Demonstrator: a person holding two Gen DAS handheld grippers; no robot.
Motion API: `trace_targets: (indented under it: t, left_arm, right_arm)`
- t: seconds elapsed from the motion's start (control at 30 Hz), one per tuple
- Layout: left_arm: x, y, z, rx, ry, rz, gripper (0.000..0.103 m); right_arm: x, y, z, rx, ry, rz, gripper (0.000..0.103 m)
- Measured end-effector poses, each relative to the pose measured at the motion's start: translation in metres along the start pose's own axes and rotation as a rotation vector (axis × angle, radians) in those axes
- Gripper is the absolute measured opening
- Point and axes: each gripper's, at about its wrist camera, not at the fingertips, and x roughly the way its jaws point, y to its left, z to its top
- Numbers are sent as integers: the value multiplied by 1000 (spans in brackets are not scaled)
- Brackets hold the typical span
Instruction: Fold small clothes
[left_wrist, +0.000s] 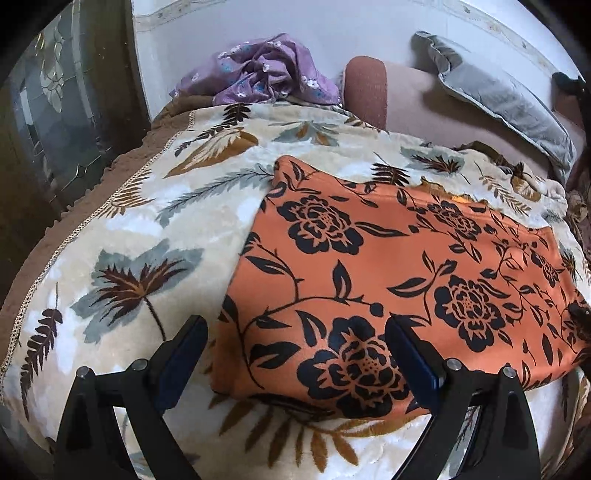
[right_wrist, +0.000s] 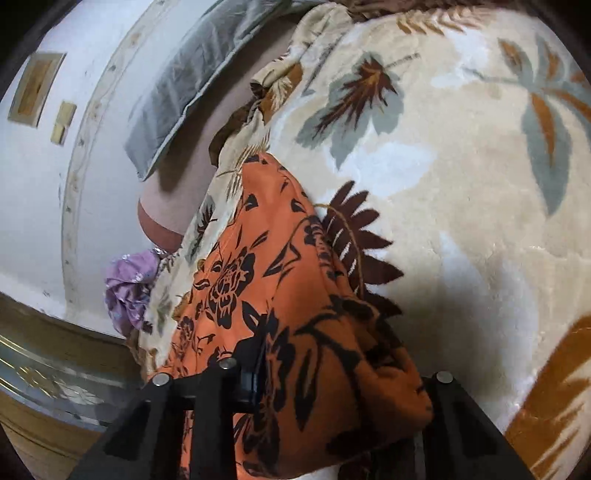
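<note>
An orange garment with black flowers (left_wrist: 369, 258) lies flat on a leaf-patterned blanket (left_wrist: 147, 221). My left gripper (left_wrist: 295, 332) hangs open just above the garment's near left corner, one finger over the blanket and the other over the cloth; nothing is gripped. In the right wrist view the same orange garment (right_wrist: 266, 280) rises from the blanket (right_wrist: 461, 184) in a bunched ridge. That ridge fills the gap between the fingers of my right gripper (right_wrist: 343, 384), which is shut on the garment's edge. The fingertips are buried in the fabric.
A crumpled purple floral garment (left_wrist: 266, 70) lies at the far edge by the white wall. A grey pillow (left_wrist: 498, 99) leans on a pinkish-brown bolster (left_wrist: 365, 88) at the back right. A glass-panelled door (left_wrist: 55, 110) stands to the left, past the blanket's brown fringe.
</note>
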Motion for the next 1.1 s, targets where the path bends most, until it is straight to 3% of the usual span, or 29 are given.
trace_targets:
  t: [0.27, 0.5, 0.63, 0.73, 0.93, 1.03, 1.1]
  left_arm:
    - [-2, 14, 2, -49, 1, 6, 97]
    - [0, 29, -1, -76, 20, 27, 97]
    - [1, 35, -4, -83, 36, 35, 97]
    - [5, 34, -6, -67, 51, 35, 97]
    - [18, 26, -10, -33, 93, 46, 97]
    - [24, 20, -11, -15, 98, 58, 97]
    - [23, 19, -11, -7, 92, 59, 97]
  right_arm:
    - [-30, 83, -5, -249, -42, 21, 22]
    - [-36, 129, -17, -341, -44, 22, 22]
    - [-23, 111, -18, -313, -22, -42, 22]
    - [-8, 78, -16, -238, 46, -92, 24]
    - [-1, 34, -8, -103, 78, -74, 29]
    - [5, 27, -6, -80, 112, -62, 56]
    - [6, 26, -8, -100, 97, -63, 61]
